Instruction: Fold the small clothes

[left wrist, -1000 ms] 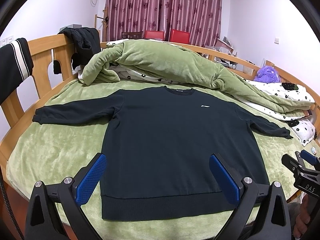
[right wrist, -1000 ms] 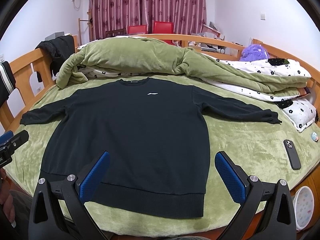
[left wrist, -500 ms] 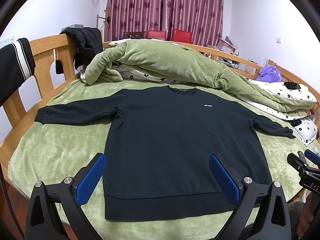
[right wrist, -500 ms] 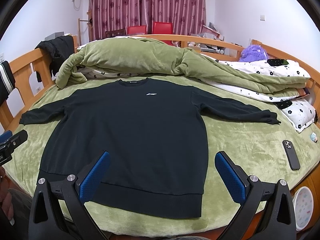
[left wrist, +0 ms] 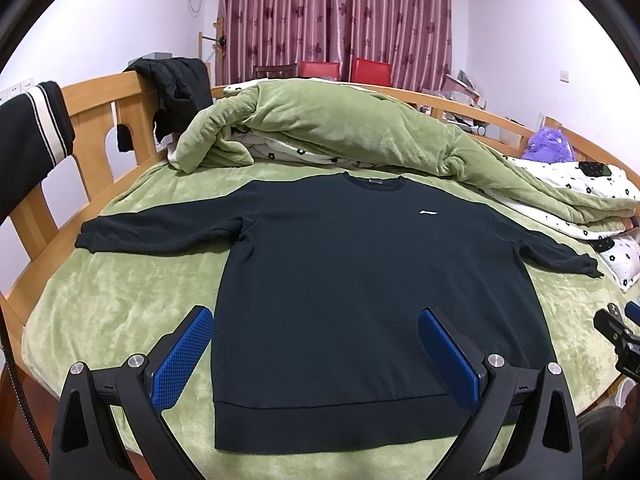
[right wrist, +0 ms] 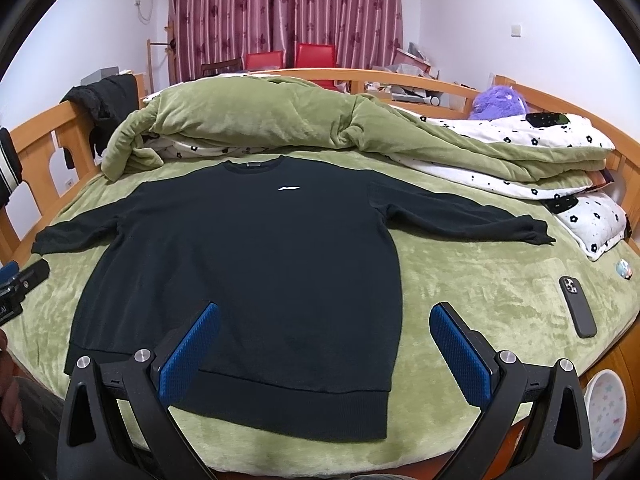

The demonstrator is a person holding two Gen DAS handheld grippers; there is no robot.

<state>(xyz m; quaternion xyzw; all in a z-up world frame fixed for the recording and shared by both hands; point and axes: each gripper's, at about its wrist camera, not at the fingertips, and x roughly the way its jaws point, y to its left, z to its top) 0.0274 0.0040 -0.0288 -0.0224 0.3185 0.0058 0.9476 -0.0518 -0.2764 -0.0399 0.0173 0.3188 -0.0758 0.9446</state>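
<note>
A dark long-sleeved sweatshirt [left wrist: 352, 280] [right wrist: 256, 272] lies flat on a green bed cover, front up, both sleeves spread out sideways, with a small white logo on the chest. My left gripper [left wrist: 316, 344] hovers open above its lower hem with nothing between the blue pads. My right gripper [right wrist: 324, 340] also stands open, over the hem's right half, holding nothing. Each gripper's tip shows at the edge of the other's view.
A bunched green quilt [right wrist: 256, 120] with flowered white bedding lies behind the sweatshirt. A black phone [right wrist: 578, 306] rests on the green cover [right wrist: 480, 280] at right. Wooden bed rails [left wrist: 100, 120] ring the bed, with dark clothes draped on the left one. A purple plush toy [right wrist: 498, 102] sits far right.
Both grippers have drawn back slightly and risen, so the sweatshirt sits a little farther away in both views. The sweatshirt has not moved, and both grippers stay open.
</note>
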